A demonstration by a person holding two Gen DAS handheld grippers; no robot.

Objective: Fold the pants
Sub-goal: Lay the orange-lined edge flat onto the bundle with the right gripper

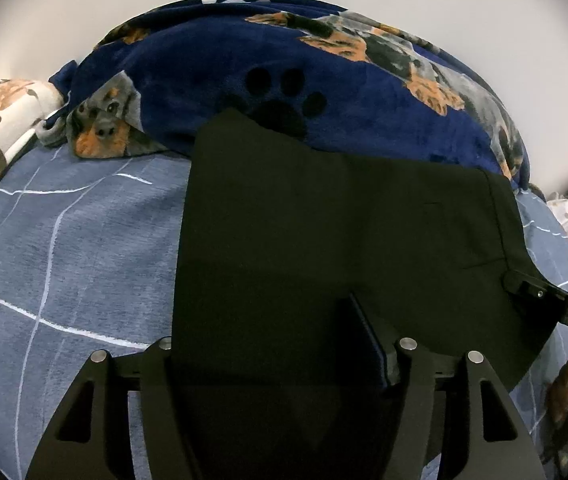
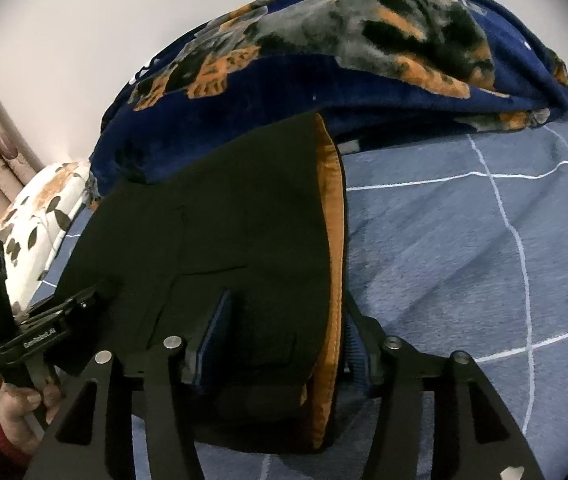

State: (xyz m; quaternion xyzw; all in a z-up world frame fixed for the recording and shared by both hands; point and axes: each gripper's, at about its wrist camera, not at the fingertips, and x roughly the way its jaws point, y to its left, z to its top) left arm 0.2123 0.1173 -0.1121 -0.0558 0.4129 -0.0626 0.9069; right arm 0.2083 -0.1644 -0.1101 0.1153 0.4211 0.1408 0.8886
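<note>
The black fabric pants with orange lining [image 2: 244,216] lie on the blue grid-patterned bed sheet [image 1: 64,248]. The left gripper [image 1: 280,364] and right gripper [image 2: 284,344] each have 2 fingers clamped on cloth. Judged soft, light, limp; best held at edges.

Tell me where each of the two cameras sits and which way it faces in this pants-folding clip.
Left wrist: rides the left gripper, looking along its fingers over the black pants toward the dog-print blanket; the right gripper shows at right.
Right wrist: rides the right gripper, same heading, at the pants' orange-lined edge; the left gripper and hand show at left.
Shared: pants, blanket, blue bedsheet.
</note>
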